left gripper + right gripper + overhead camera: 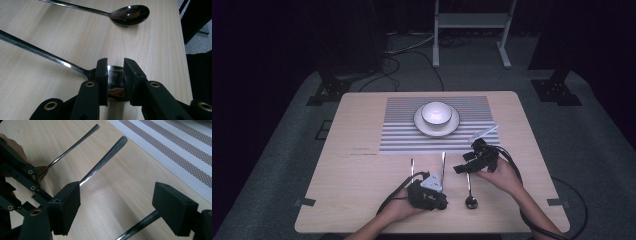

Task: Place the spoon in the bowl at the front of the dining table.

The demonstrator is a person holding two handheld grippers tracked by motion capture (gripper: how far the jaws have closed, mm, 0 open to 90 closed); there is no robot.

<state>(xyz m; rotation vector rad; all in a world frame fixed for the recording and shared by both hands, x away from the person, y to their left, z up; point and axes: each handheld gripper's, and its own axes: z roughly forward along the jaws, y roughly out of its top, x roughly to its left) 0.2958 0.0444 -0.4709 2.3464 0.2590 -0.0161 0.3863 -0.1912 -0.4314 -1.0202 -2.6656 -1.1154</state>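
No writing can be read. 3 shiny steel spoons lie on the counter (pixel 362 170); one spoon's bowl (pixel 115 86) is clamped by the left gripper (pixel 115 71), the right gripper (pixel 122 210) is held apart above another spoon (pixel 136 226).

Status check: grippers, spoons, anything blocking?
Left gripper shut on a spoon bowl. Right gripper open, above the right spoon. Nothing blocking; bowl sits on plate.
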